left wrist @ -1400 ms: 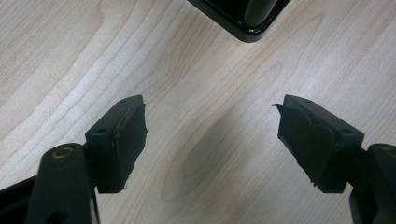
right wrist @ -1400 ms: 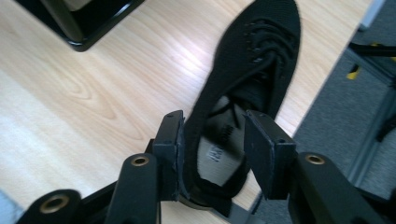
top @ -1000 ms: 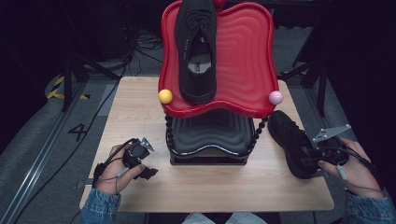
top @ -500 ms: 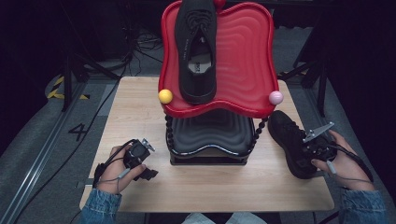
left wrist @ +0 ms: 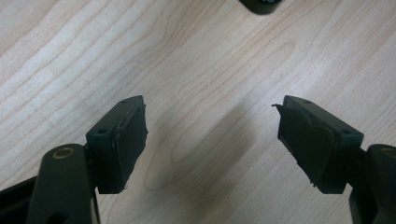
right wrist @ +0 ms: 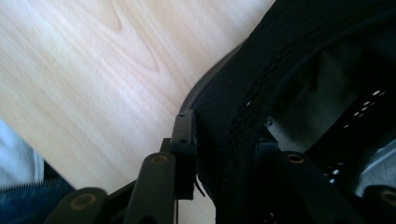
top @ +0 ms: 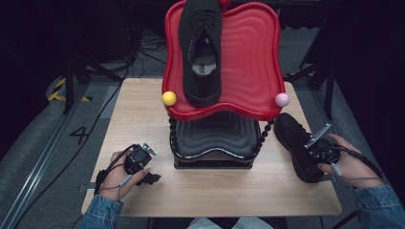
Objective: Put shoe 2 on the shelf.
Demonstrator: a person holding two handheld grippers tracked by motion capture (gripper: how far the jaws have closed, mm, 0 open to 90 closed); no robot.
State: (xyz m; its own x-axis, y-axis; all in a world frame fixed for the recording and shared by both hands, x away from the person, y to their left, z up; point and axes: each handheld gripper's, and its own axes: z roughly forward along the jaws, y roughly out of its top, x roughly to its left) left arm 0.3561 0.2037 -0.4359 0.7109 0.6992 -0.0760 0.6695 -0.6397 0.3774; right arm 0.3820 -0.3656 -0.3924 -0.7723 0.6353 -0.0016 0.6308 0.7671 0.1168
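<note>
My right gripper point(top: 319, 153) is down at the right edge of the worktop point(top: 143, 114), on the black shoe point(top: 297, 143) that lies there beside the stand. Its jaws have just been closing, and in the right gripper view they now pinch the shoe's point(right wrist: 299, 84) side wall at the collar: one jaw outside against the knit fabric, the other inside the opening, with the wall squeezed between them. The sole edge runs along the pale wood just past my outer jaw. A bit of my blue sleeve point(right wrist: 28, 205) shows at the lower left of that view.

My left gripper point(top: 143, 164) rests low over the front left of the worktop, well apart from the shoe. Its jaws stand wide open with bare wood grain point(left wrist: 196, 70) between them, gripping nothing.

In the middle stands the two-tier rack: a red wavy tray point(top: 248, 62) on top, a black tray point(top: 215, 136) below. A second black shoe point(top: 201, 52) lies on the red tray's left half, toe toward me. A yellow ball point(top: 169, 98) and a pink ball point(top: 282, 99) sit at the red tray's front corners.
</note>
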